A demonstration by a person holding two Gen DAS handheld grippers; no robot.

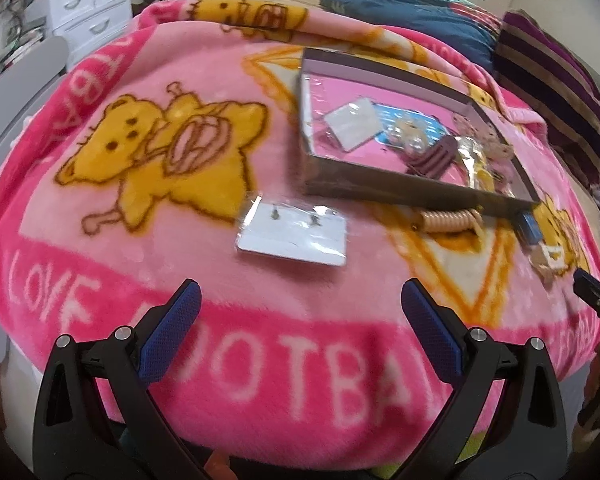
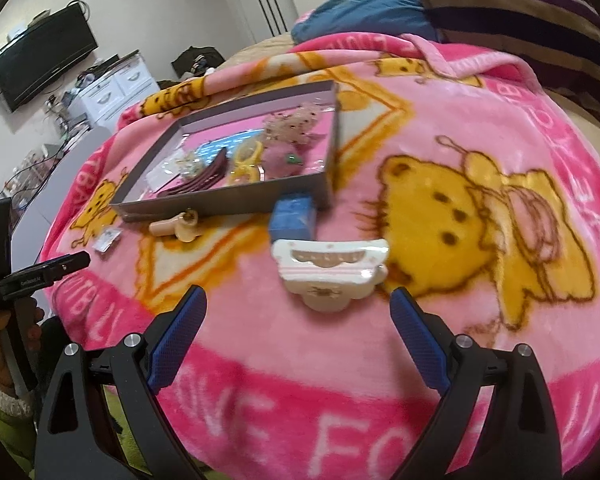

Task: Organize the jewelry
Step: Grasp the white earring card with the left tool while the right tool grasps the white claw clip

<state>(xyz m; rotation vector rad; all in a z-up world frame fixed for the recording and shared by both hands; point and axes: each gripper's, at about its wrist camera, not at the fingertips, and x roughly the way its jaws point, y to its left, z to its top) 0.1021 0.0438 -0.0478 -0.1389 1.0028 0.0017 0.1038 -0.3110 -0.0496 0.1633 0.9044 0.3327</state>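
Both claws are spread wide and hold nothing. The left gripper [image 1: 300,300] hangs over the pink blanket [image 1: 112,268], and the earring card [image 1: 292,234] lies straight ahead of it, just in front of the near wall of the grey tray [image 1: 400,196]. The card's long side runs across the claw, left to right. The right gripper [image 2: 298,308] faces the white hair clip [image 2: 332,272], which also lies sideways, near the tray's right corner. A blue box [image 2: 294,218] sits between the clip and the tray. A peach coil tie [image 1: 448,220] rests against the tray's front wall. The blanket around each piece looks bare, so there seems to be room to reach.
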